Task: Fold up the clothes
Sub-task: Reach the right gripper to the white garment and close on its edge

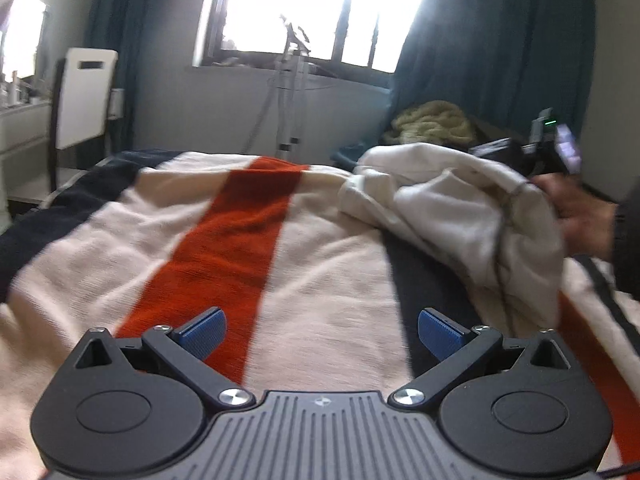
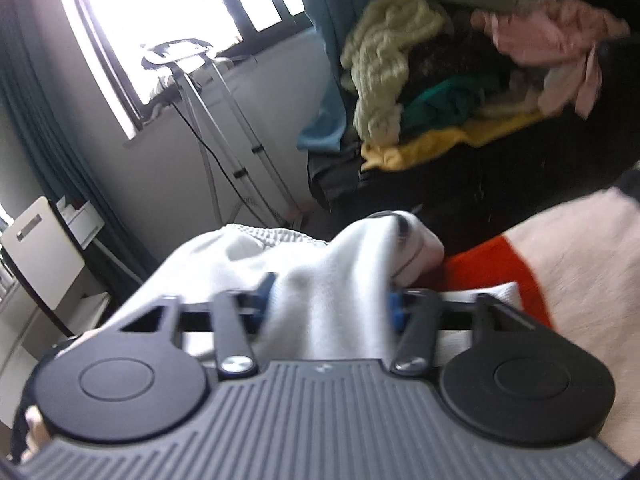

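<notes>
Right now the right gripper [image 2: 328,304] grasps the bunched, unfolded white garment [image 1: 460,216] while the left gripper [image 1: 320,334] hangs released.

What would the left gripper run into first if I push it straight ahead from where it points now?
Most likely the striped blanket. The left gripper is open and empty, aimed low across the cream band beside the orange stripe. The white garment lies off to the right of that line, though depth is uncertain.
</notes>
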